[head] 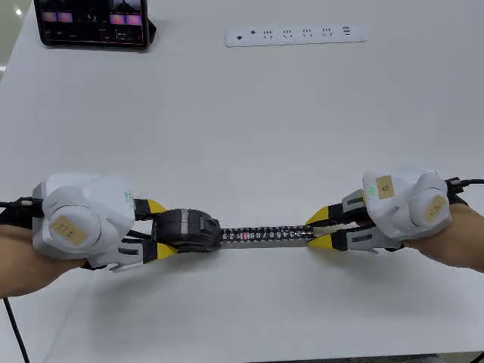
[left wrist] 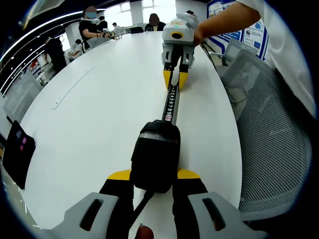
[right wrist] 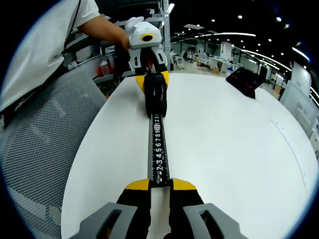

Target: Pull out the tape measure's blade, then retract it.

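Left gripper [head: 160, 228]: near left, jaws clamped on the tape measure [head: 187, 228], one on each side of the black case.
Right gripper [head: 319, 229]: near right, jaws pressed together on the free end of the blade [head: 265, 235].
Task thing, place: case sits low over the desk [head: 227, 113] near its front edge; touching or just above it, can't tell. Blade runs left to right between the two grippers, fairly straight.
Step (judged): blade is out a short way. Pulling or about to retract, can't tell.
Handling, case: hard compact shell, probably some heft and smooth sides. Grip across the flat sides, as now.
Handling, blade: thin springy strip, light, stiff along its length but kinks if bent sideways. Likely slick, so hold at the end tip, not mid-span.
Risk (judged): the spring likely pulls the blade back. If let go it would whip in, so ease it home.
Head view: both grippers and the whole span, plus a power strip [head: 296, 34] and a dark screen device [head: 94, 21] at the far edge.
Left gripper view: top of the case close up, a mesh chair [left wrist: 269, 139] beside the desk, people seated at the far end.
Right gripper view: blade numerals readable, with a red mark partway along.
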### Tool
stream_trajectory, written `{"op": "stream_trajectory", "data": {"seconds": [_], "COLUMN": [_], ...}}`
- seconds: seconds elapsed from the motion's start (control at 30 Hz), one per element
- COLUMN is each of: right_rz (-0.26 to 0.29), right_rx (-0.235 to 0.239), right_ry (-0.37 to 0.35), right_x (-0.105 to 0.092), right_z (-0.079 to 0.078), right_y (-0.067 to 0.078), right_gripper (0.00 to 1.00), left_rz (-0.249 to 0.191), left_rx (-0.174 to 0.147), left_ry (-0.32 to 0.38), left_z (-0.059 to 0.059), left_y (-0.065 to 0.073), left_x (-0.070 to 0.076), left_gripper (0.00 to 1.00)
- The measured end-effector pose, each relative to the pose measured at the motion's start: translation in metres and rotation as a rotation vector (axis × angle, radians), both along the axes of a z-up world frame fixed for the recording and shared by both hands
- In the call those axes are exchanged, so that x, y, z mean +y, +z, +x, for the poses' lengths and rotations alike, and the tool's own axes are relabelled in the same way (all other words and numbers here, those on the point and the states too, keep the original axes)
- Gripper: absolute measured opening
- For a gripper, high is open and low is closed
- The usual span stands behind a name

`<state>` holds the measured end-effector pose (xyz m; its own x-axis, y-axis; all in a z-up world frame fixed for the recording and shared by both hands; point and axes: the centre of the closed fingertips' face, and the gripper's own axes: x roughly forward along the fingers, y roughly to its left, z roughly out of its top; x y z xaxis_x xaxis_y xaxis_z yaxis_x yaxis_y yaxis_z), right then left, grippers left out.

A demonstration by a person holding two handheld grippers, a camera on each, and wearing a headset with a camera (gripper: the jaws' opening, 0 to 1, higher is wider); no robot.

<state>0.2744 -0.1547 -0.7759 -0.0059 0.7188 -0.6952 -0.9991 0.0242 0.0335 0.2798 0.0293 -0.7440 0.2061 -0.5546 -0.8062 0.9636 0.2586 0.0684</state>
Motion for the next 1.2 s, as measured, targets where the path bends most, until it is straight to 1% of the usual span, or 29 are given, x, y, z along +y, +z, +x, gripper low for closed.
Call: {"op": "stream_trajectory", "data": {"seconds": [0.33, 0.53, 0.8, 1.2], "right_rz": [-0.023, -0.040, -0.059, -0.091], "right_rx": [0.002, 0.006, 0.008, 0.004], "right_ry": [-0.001, -0.005, -0.006, 0.003], "right_x": [-0.013, -0.026, -0.039, -0.053], "right_z": [0.000, 0.001, 0.001, -0.001], "right_y": [-0.001, -0.001, -0.002, 0.002], "right_gripper": [0.09, 0.09, 0.09, 0.09], "left_rz": [0.001, 0.001, 0.002, 0.005], "left_rx": [-0.001, -0.003, -0.003, -0.001], "left_ry": [0.003, 0.006, 0.004, 0.001], "left_z": [0.000, 0.000, 0.000, 0.000], "left_y": [0.001, 0.001, 0.001, 0.000], "left_x": [0.000, -0.001, 0.000, 0.000], "left_gripper": [0.24, 0.24, 0.24, 0.24]}}
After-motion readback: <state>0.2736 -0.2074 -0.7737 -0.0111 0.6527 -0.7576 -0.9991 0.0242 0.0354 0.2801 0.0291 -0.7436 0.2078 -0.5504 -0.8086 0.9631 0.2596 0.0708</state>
